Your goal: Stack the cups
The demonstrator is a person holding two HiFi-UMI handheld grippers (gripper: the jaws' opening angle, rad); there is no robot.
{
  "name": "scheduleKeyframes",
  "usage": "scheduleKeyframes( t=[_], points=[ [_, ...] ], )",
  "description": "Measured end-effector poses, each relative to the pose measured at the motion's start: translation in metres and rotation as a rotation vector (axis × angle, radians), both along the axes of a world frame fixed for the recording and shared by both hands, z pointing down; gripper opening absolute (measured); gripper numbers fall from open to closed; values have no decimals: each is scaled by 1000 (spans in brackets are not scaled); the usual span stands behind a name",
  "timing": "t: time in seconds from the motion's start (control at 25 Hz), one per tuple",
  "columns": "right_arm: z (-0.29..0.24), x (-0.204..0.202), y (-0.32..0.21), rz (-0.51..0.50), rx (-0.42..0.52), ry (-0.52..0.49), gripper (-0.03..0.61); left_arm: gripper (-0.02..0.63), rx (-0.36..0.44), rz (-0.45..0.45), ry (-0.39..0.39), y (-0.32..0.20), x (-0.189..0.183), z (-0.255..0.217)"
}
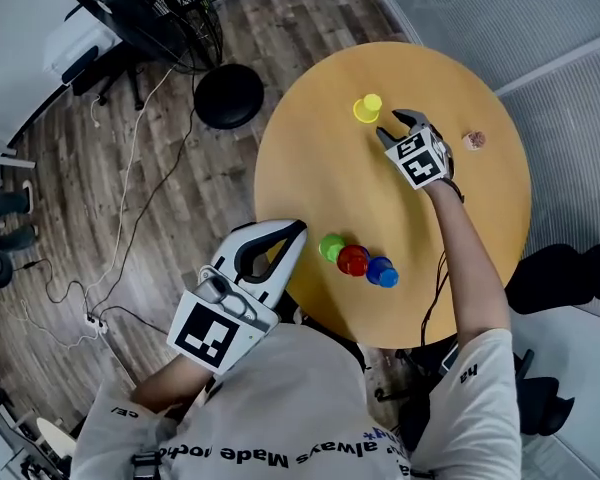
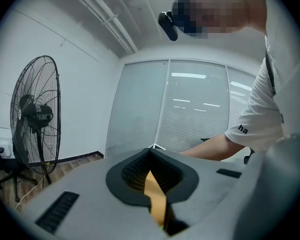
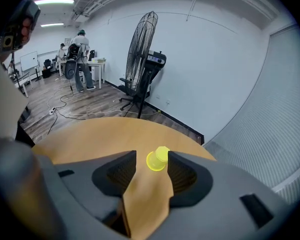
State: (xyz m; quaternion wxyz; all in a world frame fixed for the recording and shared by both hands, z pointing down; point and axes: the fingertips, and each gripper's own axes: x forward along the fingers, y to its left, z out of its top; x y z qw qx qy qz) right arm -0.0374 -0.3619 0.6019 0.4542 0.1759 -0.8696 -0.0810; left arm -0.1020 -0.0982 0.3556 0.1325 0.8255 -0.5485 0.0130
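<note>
Right arm point(image 1: 470, 258) outstretched, right tool point(image 1: 393, 125) wide before the yellow cup point(image 1: 367, 108).
Left tool point(image 1: 298, 230) closed, empty; green cup point(image 1: 331, 247), red cup point(image 1: 353, 260), blue cup point(image 1: 382, 272): four cups total.

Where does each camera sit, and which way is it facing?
Head view: on the head, looking steeply down at table and cups; left arm, right arm, left tongs, right tongs show.
Left gripper view: on left tongs, facing roughly level at glass wall and fan; shut jaws, right arm show.
Right gripper view: on right tongs, angled down over the table at the yellow cup; open jaws show.
Shared: head and right gripper views both show the yellow cup.
</note>
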Motion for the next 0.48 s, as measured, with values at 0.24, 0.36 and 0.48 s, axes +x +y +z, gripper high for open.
scheduleKeyframes(
  t=[0.24,0.36,0.48],
  points=[
    [23,-14,-30,1,-25,34,221,23,-39,-12,0,-8,-5,6],
    [36,-14,-43,-3,-27,51,225,23,-56,-24,0,-9,-3,13],
    [51,-19,-52,-1,-36,66,230,23,-76,-36,-1,-7,-8,23]
  ],
)
